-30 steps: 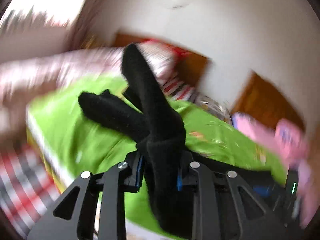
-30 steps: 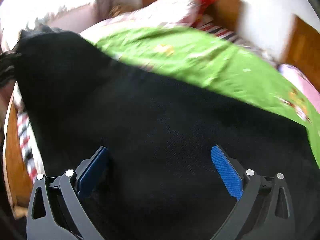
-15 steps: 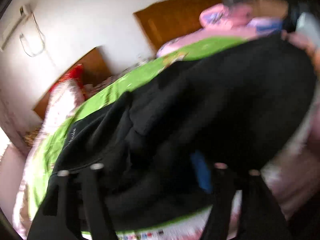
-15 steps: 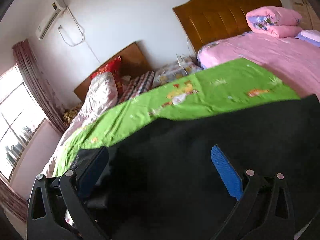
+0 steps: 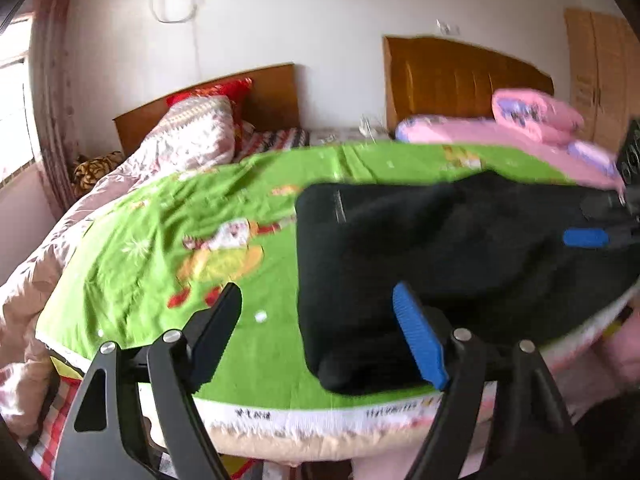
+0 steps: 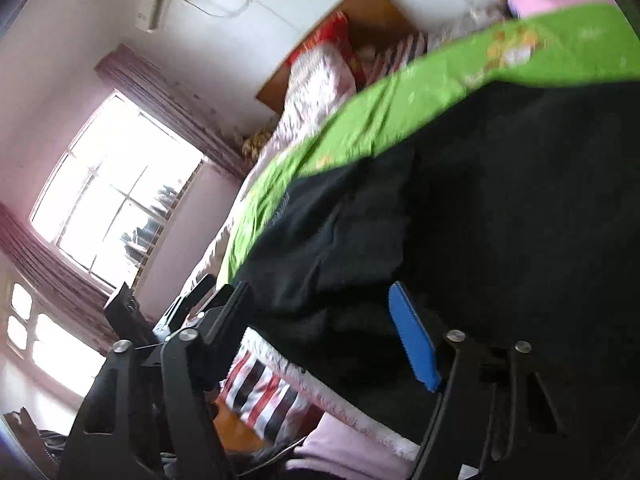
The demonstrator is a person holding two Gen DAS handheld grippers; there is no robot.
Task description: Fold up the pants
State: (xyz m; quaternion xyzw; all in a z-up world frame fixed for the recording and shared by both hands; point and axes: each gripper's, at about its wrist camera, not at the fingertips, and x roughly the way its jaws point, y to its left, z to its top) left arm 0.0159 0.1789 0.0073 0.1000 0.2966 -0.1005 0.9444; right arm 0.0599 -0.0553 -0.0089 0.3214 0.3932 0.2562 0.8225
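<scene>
The black pants lie folded in a rough rectangle on the green bedsheet, near the bed's front edge. My left gripper is open and empty, hovering at the pants' front left corner. My right gripper is open and empty over the pants near the bed's edge. Its blue fingertip shows at the right in the left wrist view, over the pants.
The green sheet covers a bed with a floral quilt and red pillow at the wooden headboard. A second bed with pink bedding stands at the right. A window and striped cloth are at the left.
One second ago my left gripper was shut on the hanging pants. It has let go and now the pants lie folded on the sheet. Both grippers have pulled back towards the bed's edge.
</scene>
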